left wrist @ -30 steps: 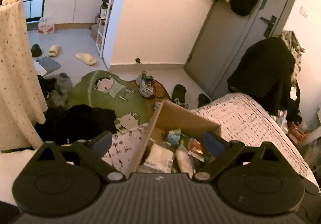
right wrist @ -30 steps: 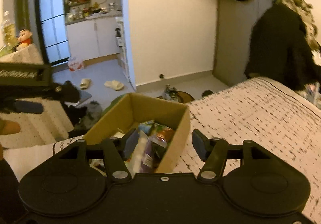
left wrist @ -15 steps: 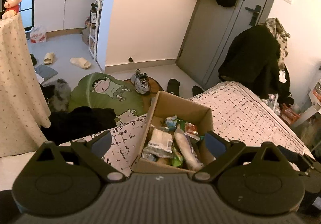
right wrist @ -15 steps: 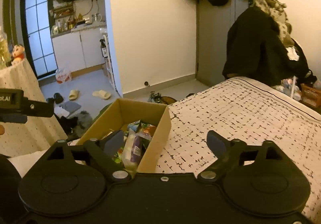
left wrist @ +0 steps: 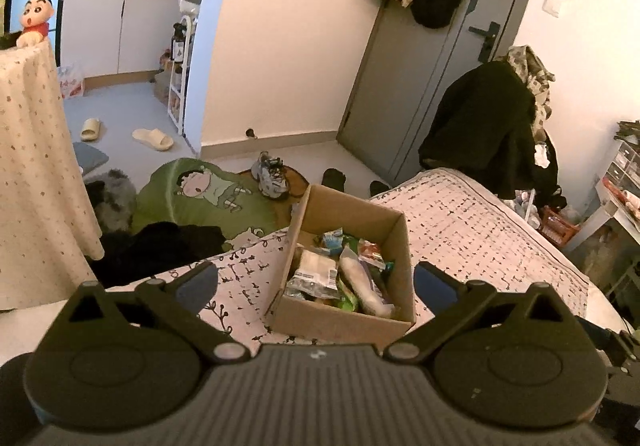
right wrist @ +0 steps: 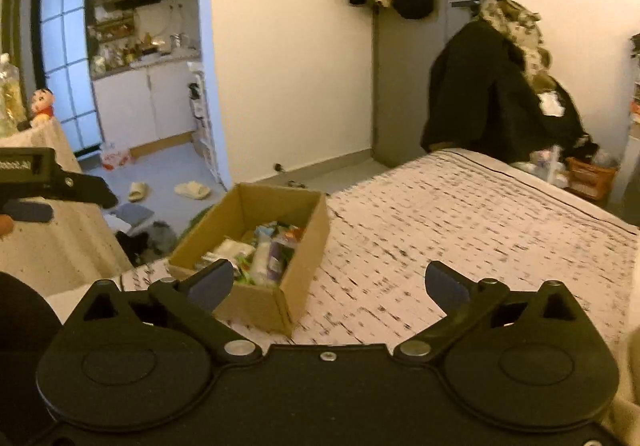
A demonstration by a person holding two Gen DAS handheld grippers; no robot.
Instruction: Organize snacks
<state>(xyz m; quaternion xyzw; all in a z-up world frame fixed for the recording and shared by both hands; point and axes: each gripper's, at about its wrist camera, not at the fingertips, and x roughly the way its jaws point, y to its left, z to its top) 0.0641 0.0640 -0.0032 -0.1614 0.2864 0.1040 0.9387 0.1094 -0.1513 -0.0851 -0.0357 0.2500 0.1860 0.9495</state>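
An open cardboard box [left wrist: 340,320] stands on the patterned bed cover [left wrist: 480,238], near the bed's left edge. It holds several snack packets [left wrist: 316,272]. My left gripper [left wrist: 316,280] hovers short of the box, its jaws opening wide and gripping nothing. In the right wrist view the box [right wrist: 304,258] with its snacks [right wrist: 264,258] lies ahead to the left. My right gripper [right wrist: 327,280] is over the bed cover [right wrist: 460,226], its jaws opening with nothing between them. One blue-padded finger [right wrist: 28,211] of the left gripper shows at the left edge.
A cloth-draped table [left wrist: 36,150] with a doll [left wrist: 36,20] stands at the left. On the floor beyond the bed lie a green cartoon rug [left wrist: 200,198], black clothes [left wrist: 160,246], sneakers [left wrist: 272,176] and slippers [left wrist: 154,138]. A dark coat [left wrist: 480,126] hangs by the door [left wrist: 432,86].
Both grippers have drawn back from the box, which now looks smaller and farther off. The right jaws have spread from partly open to wide. The left jaws widened slightly.
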